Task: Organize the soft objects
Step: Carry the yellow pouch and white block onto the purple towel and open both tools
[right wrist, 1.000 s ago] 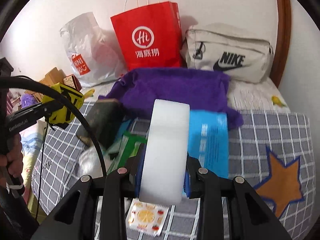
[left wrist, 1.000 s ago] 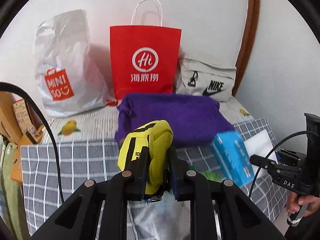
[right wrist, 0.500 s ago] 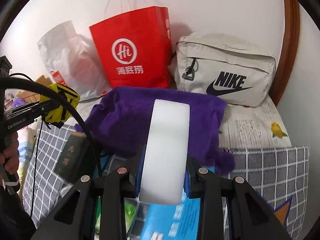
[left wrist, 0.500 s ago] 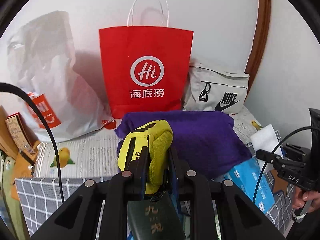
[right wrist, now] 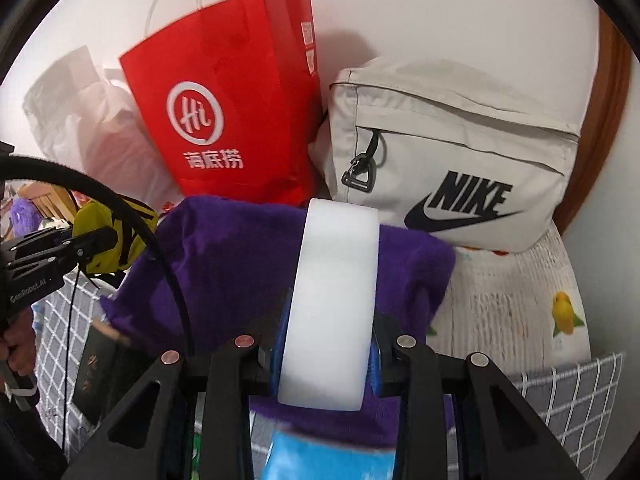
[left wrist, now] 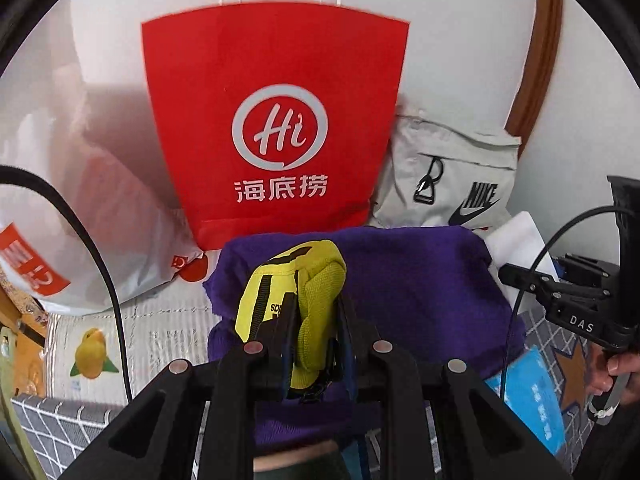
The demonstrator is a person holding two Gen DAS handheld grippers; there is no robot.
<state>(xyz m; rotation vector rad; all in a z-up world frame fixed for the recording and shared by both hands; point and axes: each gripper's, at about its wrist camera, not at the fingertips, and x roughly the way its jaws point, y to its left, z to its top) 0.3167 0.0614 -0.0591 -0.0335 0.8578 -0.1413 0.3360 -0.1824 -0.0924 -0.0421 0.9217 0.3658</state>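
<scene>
Nearest of all, the left gripper [left wrist: 314,334] is squeezed shut on a soft yellow fabric glove with black straps [left wrist: 298,292]. The glove bulges out above the jaws, so it looks squashy and light. It will bend and flop, and a hold around its thick middle, like this one, should keep it from slipping out.

The right gripper [right wrist: 330,344] is closed on a white foam block with round corners [right wrist: 334,304]. The block stands up tall between the jaws. It looks very light and a bit springy, so a gentle pinch on its flat sides is enough. A hard squeeze might dent it.

Just under both tools lies a grey blanket with white checks [right wrist: 568,392]. On it are a flat blue packet [left wrist: 534,400] and a dark little book [right wrist: 94,364].

A bit farther sits a fluffy purple towel in a heap [right wrist: 224,264]. It would sag if lifted by one corner.

Far back, by the white wall, stand three bags. On the left is a crinkly white plastic shopping bag [left wrist: 80,208]. In the middle is a stiff red paper bag with white string handles [left wrist: 276,120]. On the right is a soft beige cloth pouch with a black logo [right wrist: 452,156]. I think the glove and the block are meant for one of these bags.
</scene>
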